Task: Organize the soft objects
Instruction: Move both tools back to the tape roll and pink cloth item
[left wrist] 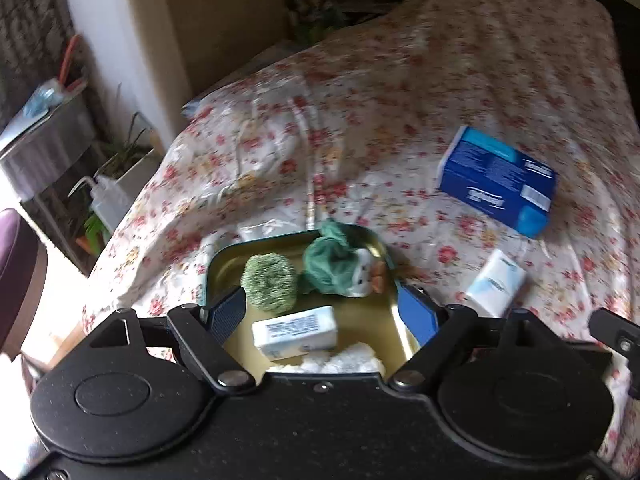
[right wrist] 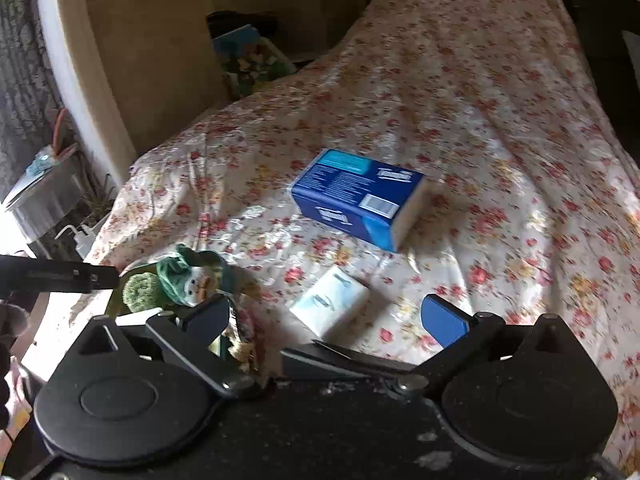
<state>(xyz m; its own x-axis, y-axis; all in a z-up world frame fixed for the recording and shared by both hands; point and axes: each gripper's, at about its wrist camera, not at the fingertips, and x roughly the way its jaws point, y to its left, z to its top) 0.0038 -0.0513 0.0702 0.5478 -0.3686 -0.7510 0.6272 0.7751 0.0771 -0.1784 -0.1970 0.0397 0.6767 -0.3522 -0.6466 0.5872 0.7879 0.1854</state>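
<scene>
Soft toys, a green pom-pom [left wrist: 269, 288] and a green-hatted snowman [left wrist: 340, 266], lie in the gold tray [left wrist: 224, 264] at the bed's [left wrist: 460, 80] near edge. Both tools, left [left wrist: 326, 316] and right [right wrist: 334, 316], gape empty.

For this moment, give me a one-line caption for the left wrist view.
Open left gripper above a tray holding a green scrubber, plush toy and small pack.

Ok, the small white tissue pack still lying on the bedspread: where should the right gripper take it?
Grip the small white tissue pack across its two long edges, coming down from above. It lies flat on the bedspread, clear of the blue box, and looks narrow enough for the right gripper, whose jaws stand wide open.
</scene>
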